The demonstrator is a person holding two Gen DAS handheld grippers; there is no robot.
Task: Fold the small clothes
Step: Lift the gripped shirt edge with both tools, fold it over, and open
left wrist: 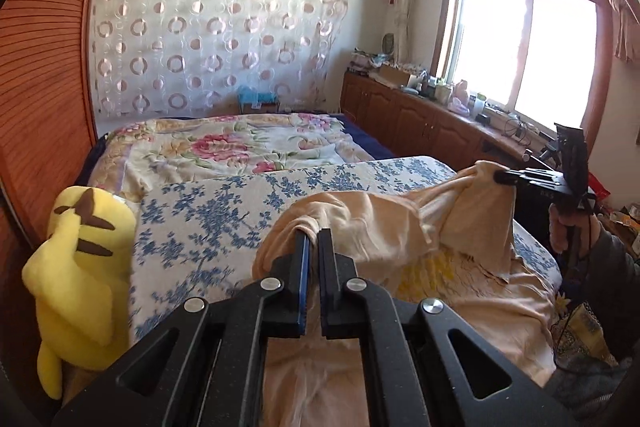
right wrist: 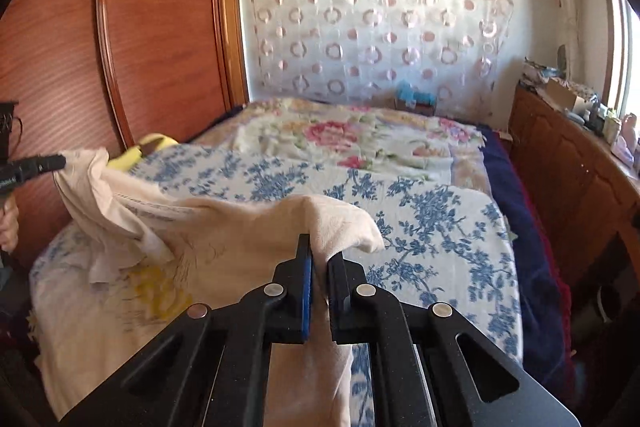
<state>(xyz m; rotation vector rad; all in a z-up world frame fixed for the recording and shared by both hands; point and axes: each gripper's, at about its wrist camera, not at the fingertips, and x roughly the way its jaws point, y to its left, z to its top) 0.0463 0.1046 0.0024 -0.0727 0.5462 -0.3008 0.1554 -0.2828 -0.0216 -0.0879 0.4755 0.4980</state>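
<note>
A cream garment (left wrist: 380, 215) with a yellow print is lifted off the bed by two of its edges and sags between them. In the left wrist view my left gripper (left wrist: 314, 233) is shut on a bunched edge of it. My right gripper (left wrist: 500, 175) pinches the other raised corner, off to the right, with a hand on its handle. The right wrist view shows my right gripper (right wrist: 320, 247) shut on a fold of the garment (right wrist: 240, 223), while the left gripper (right wrist: 60, 159) holds the far corner at the left. The lower part of the cloth still lies on the blue-flowered bed cover (right wrist: 440, 227).
A yellow plush toy (left wrist: 80, 247) sits at the bed's left edge against the wooden wardrobe (left wrist: 40, 67). A pink-flowered blanket (left wrist: 224, 143) covers the far half of the bed. A cluttered wooden cabinet (left wrist: 420, 119) runs under the window on the right.
</note>
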